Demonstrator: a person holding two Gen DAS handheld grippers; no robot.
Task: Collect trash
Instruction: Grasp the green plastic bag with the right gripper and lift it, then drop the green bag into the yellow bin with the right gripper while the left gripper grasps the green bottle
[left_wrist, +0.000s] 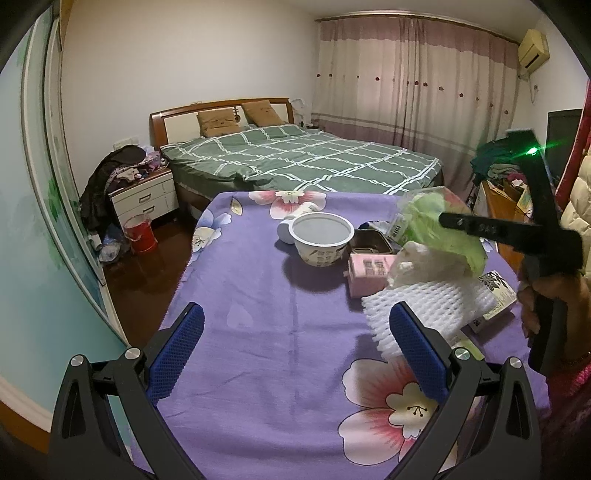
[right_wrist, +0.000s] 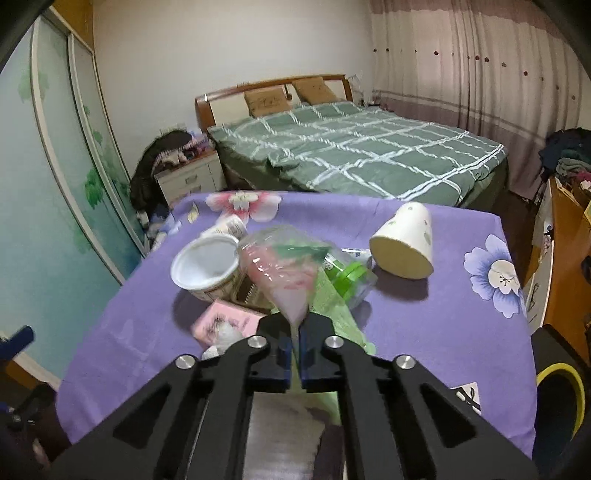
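While left tongs (left_wrist: 295, 354) gape, right tongs (right_wrist: 294, 345) pinch plastic bag (right_wrist: 280, 269) widening upward.

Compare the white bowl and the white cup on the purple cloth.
The bowl stands near upright, tipped slightly, with its open mouth showing; the cup lies on its side, base toward the camera. The bowl has printing on its side; the cup has small green spots. The bowl sits among other trash; the cup lies apart. Both rest on the purple cloth.

Plastic bag (right_wrist: 282, 273) motion-blurred, yellow-rimmed bin (right_wrist: 565, 398) cut off, pink box (left_wrist: 365, 271) partly hidden
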